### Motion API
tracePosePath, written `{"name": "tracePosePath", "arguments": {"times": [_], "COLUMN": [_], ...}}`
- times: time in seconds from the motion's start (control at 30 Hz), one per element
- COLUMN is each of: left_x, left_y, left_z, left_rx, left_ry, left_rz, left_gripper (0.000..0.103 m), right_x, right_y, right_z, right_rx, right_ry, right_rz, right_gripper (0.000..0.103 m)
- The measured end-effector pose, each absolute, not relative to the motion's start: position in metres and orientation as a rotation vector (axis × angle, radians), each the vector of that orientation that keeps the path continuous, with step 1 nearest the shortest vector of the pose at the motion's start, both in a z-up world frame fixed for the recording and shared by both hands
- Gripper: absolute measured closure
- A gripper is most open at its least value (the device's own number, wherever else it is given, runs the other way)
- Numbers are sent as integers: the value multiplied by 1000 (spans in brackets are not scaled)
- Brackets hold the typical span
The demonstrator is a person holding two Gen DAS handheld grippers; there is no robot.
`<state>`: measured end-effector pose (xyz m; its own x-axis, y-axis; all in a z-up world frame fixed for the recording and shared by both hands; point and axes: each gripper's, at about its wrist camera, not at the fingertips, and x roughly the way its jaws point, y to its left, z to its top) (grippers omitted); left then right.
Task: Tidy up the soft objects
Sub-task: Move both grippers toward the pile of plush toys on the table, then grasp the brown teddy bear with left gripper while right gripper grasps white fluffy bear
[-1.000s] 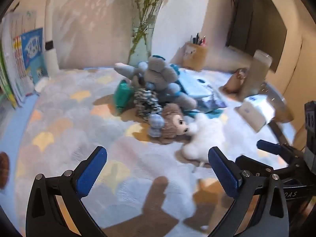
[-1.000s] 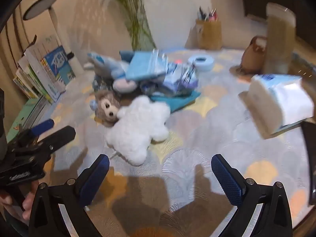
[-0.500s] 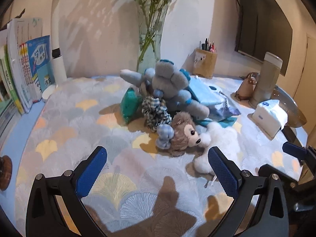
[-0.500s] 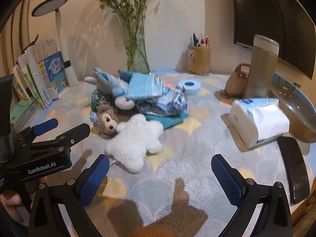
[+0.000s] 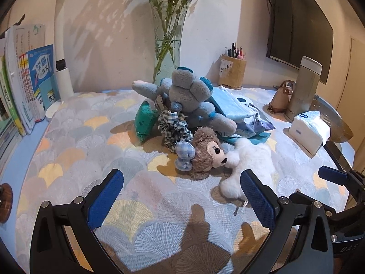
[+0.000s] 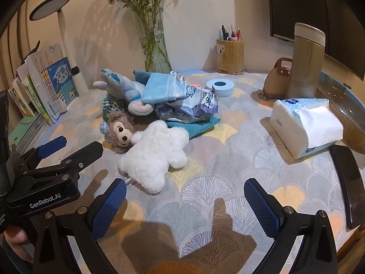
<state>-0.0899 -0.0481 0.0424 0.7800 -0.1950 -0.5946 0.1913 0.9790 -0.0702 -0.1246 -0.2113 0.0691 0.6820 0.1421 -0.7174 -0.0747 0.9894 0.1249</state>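
Observation:
A pile of soft things lies mid-table: a grey-blue plush (image 5: 191,98) on top, a checked scrunchie (image 5: 174,127), a green soft piece (image 5: 144,119), a brown bear head (image 5: 206,151) and a white fluffy toy (image 5: 249,162). In the right wrist view I see the white toy (image 6: 155,155), the bear head (image 6: 121,131), the grey-blue plush (image 6: 124,90) and blue face masks (image 6: 164,89). My left gripper (image 5: 180,203) is open and empty, short of the bear. My right gripper (image 6: 184,207) is open and empty, in front of the white toy.
A glass vase with flowers (image 5: 168,41), a pen holder (image 6: 230,56) and a tape roll (image 6: 220,88) stand behind the pile. A tissue pack (image 6: 305,125), a tall flask (image 6: 304,59) and a dark flat object (image 6: 349,182) are at the right. Books (image 5: 25,77) and a lamp (image 6: 66,43) stand at the left.
Both views have steadied and drawn back a little; the pile now sits more centred. Both grippers stay open and empty. No object has moved.

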Motion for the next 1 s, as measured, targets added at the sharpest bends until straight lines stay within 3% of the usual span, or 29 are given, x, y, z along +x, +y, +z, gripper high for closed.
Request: {"name": "tracePosePath", "arguments": {"times": [0.57, 0.83, 1.0], "left_x": [-81, -51, -24], "left_y": [-31, -28, -33], "left_z": [90, 69, 49], "left_rx": [-127, -190, -243], "left_ry": [757, 824, 903], "left_rz": [-261, -265, -302], "left_gripper": [2, 5, 8], "right_x": [-122, -114, -86], "right_y": [-216, -221, -219], "right_z": [77, 83, 70], "right_rx": [105, 101, 175], "right_ry": [789, 785, 894], "right_rz": [142, 154, 224], "right_gripper": [0, 0, 0]}}
